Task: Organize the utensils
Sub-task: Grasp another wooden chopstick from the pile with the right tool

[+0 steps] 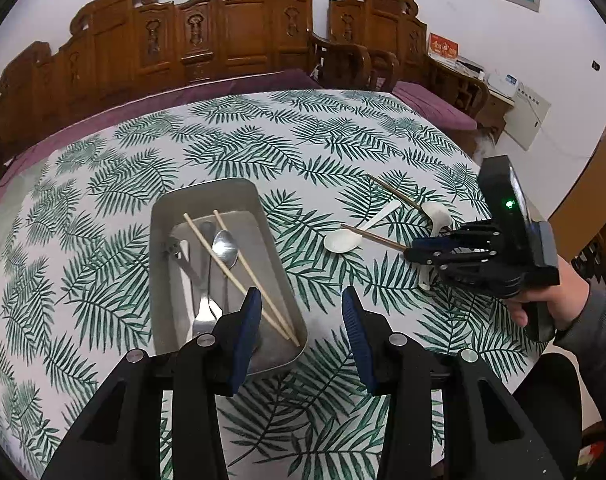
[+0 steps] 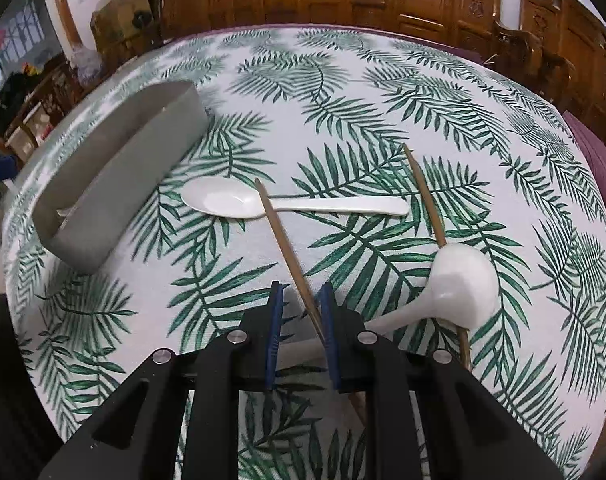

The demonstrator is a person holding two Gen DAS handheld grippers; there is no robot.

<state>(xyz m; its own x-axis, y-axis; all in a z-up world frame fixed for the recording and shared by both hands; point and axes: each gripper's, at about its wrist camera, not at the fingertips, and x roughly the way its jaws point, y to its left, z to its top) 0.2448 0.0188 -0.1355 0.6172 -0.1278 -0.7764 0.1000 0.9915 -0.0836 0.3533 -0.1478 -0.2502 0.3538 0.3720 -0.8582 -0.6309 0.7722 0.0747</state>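
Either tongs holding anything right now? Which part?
Left tongs: open, empty, above the tray. Right tongs: straddling a brown chopstick near its thick end, a gap still showing, not clamped.

The right gripper [image 2: 301, 300] has its jaws a little apart, with a brown chopstick [image 2: 285, 240] between them, against the right pad. Ahead lies a flat spoon [image 2: 295, 202]; right, a ladle spoon [image 2: 461, 280]; far left, the tray [image 2: 115, 176].
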